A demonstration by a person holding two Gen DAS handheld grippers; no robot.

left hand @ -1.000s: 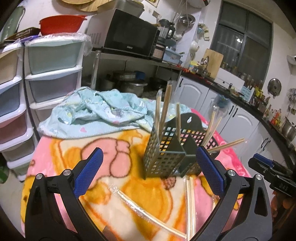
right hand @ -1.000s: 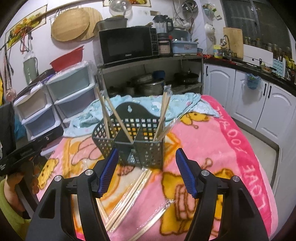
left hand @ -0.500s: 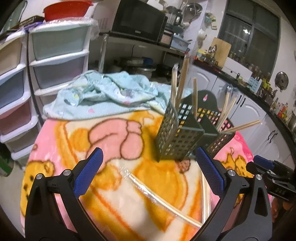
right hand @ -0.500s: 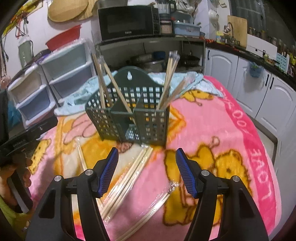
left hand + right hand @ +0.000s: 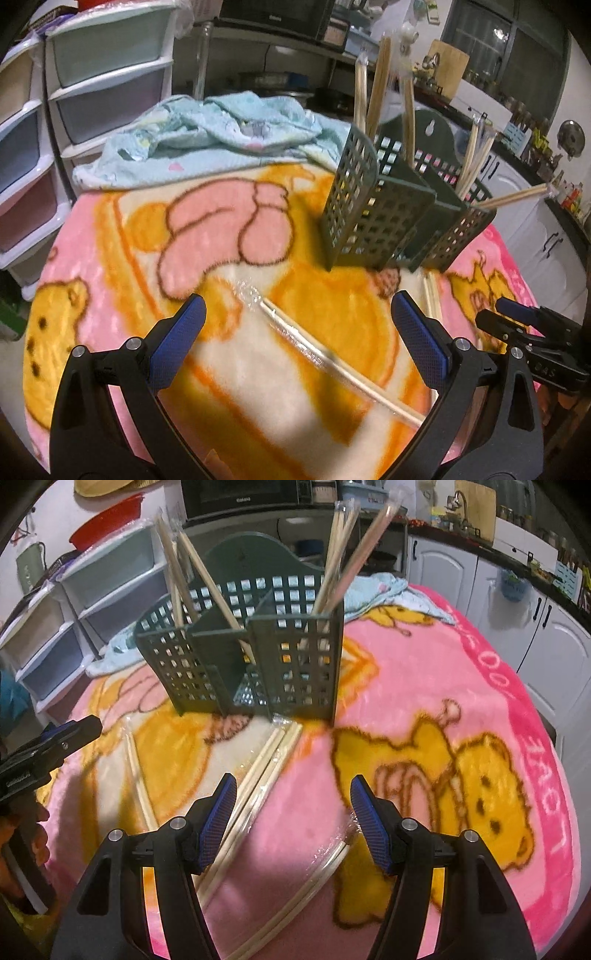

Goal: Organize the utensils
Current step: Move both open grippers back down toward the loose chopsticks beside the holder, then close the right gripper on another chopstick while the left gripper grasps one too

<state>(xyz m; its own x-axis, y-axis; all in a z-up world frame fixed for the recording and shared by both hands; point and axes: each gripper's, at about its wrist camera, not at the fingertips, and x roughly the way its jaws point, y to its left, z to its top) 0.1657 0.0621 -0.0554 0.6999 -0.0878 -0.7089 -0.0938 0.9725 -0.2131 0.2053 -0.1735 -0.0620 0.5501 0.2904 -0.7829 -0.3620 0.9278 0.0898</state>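
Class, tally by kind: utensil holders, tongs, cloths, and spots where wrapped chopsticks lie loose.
Utensil holder: 1
Tongs: 2, left tongs, right tongs
Cloths: 2, pink blanket, blue cloth
Loose chopsticks spots: 3
Total: 8

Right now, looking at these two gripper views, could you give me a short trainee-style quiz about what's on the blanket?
1. True or false: the right gripper is shut on a pack of chopsticks.
2. Multiple choice: the green utensil basket stands on A) a bare wooden table, B) a pink cartoon blanket, C) a steel sink.
3. Fill in: the wrapped chopsticks between the fingers of the left gripper lie flat on the ____.

Key
1. False: both grippers are open and hold nothing.
2. B.
3. Blanket. More wrapped pairs lie in front of the basket, and several chopsticks already stand inside it.
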